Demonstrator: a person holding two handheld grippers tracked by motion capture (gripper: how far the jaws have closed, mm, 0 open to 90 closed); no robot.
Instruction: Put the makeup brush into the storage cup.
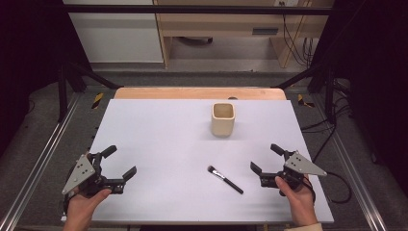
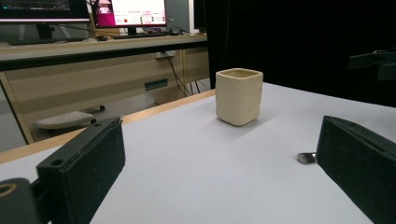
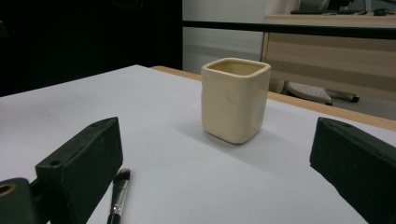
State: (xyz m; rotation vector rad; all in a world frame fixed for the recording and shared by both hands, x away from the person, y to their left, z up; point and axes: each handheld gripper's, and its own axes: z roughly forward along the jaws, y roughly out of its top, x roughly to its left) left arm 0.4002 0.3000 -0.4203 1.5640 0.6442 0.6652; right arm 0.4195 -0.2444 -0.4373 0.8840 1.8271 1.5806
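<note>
Near the front of the white table (image 1: pixel 159 144), a small makeup brush (image 1: pixel 225 179) lies flat and alone, bristles pointing up-left — between the two grippers, closer to the right gripper (image 1: pixel 264 161). It is judged light, thin and stiff in the handle, soft at the tip, and apt to roll; the dark handle's middle is best pinched from above. Both the right gripper and the left gripper (image 1: pixel 120 163) are held with jaws wide apart, nothing between them. A cream cup (image 1: pixel 223 119) stands upright farther back — well apart from the brush.
</note>
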